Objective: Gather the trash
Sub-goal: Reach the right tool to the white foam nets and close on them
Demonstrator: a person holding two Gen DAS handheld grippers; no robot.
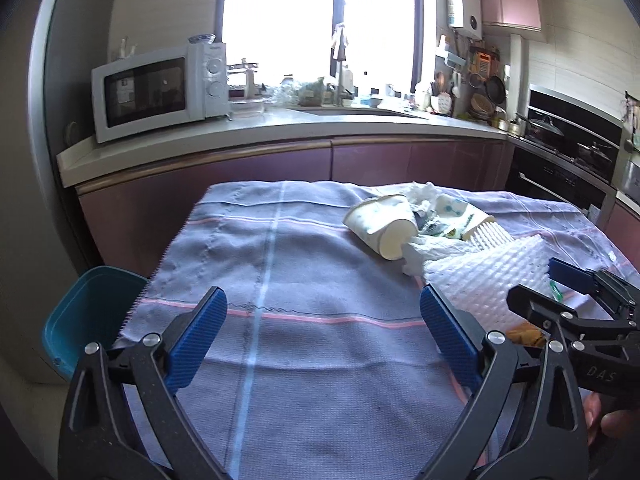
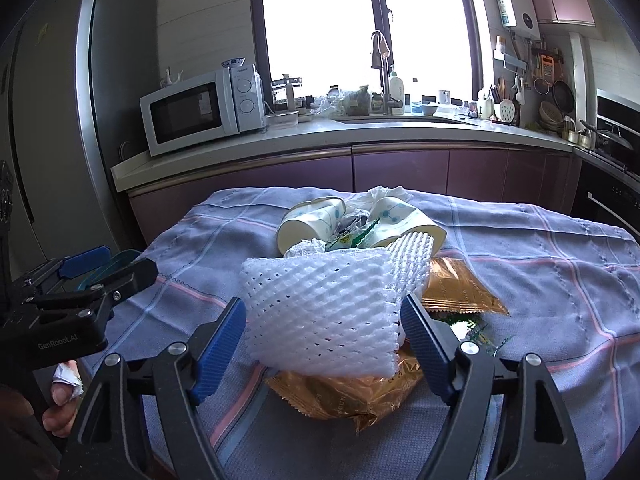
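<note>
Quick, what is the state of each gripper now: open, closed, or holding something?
Left gripper: open, holding nothing.
Right gripper: open around the white foam net; a firm grip cannot be told.

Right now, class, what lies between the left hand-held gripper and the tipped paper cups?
Only bare checked cloth lies between the open left hand-held gripper and the paper cups, shown in the left wrist view.

Woven cloth [image 2: 540, 280], white foam net [image 2: 320, 312], seemingly glossy foil wrapper [image 2: 460, 292].
</note>
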